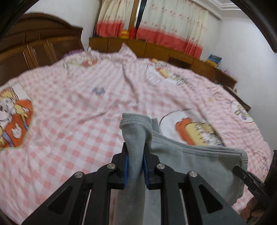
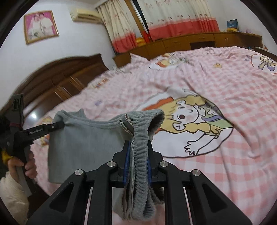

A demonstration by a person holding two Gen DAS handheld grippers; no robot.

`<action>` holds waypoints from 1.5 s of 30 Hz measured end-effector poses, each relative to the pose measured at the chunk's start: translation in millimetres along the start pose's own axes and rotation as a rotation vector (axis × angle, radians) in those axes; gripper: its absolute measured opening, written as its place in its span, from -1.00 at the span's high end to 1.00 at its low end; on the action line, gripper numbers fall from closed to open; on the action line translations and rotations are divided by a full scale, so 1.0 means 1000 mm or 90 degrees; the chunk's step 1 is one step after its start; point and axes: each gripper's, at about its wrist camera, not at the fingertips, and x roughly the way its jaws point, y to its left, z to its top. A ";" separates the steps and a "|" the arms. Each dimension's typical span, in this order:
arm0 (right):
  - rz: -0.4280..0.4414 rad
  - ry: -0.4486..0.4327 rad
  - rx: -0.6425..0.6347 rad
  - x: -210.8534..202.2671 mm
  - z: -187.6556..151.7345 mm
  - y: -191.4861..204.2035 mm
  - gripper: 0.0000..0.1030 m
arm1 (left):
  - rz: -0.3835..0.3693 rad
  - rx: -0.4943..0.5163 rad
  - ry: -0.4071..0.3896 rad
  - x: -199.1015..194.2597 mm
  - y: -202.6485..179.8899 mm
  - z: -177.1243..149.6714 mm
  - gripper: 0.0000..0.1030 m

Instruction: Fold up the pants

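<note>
Pants (image 2: pixel 83 136): grey knit cloth, soft and slightly fuzzy, held up off the bed and stretched between the two grippers. The top edge ran nearly level from one gripper to the other, showing several stacked layers along it. A flat grey panel hung down below that edge, its lower hem loose above the bedspread. At the right end the ribbed, gathered waistband (image 2: pixel 142 138) bunched into a thick roll with pale inner seams beside it.

Right gripper (image 2: pixel 138 154): jaws closed tight on the gathered waistband, blue pads pressing both sides, cloth spilling out above and below the fingers.

Left gripper (image 1: pixel 135 155): jaws closed on a smooth folded corner of the pants, blue pads visible on both sides, a grey tuft standing up past the tips. In the right wrist view it reached in from the left, with a hand (image 2: pixel 20 164) and a cream sleeve (image 2: pixel 12 195) behind it.

Bedspread (image 1: pixel 77 112): pink and white check with cartoon patches, rumpled, lying under the pants and filling most of both views.

Headboard (image 2: pixel 57 81): dark brown wood, far left of the bed.

Curtains (image 1: pixel 164 22): cream with a red lower band, at the far wall above low wooden cabinets (image 2: pixel 190 41).

Framed picture (image 2: pixel 40 26): on the white wall, far left, with an air conditioner (image 2: pixel 86 15) to its right.
</note>
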 end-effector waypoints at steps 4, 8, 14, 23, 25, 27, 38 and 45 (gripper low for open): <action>-0.040 0.043 0.002 0.043 -0.002 -0.019 0.66 | 0.037 0.015 0.043 0.051 0.009 -0.017 0.66; -0.046 0.078 0.006 0.065 -0.010 -0.037 0.50 | 0.074 0.003 0.083 0.085 0.021 -0.028 0.38; 0.006 0.106 0.049 0.067 -0.011 -0.053 0.39 | 0.092 0.013 0.089 0.088 0.035 -0.034 -0.03; -0.059 0.070 0.025 0.018 0.016 -0.031 0.39 | 0.076 0.000 0.061 0.015 0.051 -0.032 -0.06; -0.045 0.065 0.021 0.007 0.014 -0.022 0.34 | 0.056 -0.014 0.060 -0.003 0.055 -0.043 -0.14; -0.027 0.072 0.015 0.004 0.010 -0.013 0.34 | 0.047 -0.031 0.061 -0.020 0.057 -0.060 -0.19; 0.014 0.149 -0.006 0.028 -0.023 0.021 0.34 | 0.050 -0.052 0.099 -0.045 0.059 -0.141 -0.43; 0.001 0.160 -0.012 0.036 -0.039 0.022 0.34 | 0.040 -0.078 0.094 -0.020 0.051 -0.148 -0.45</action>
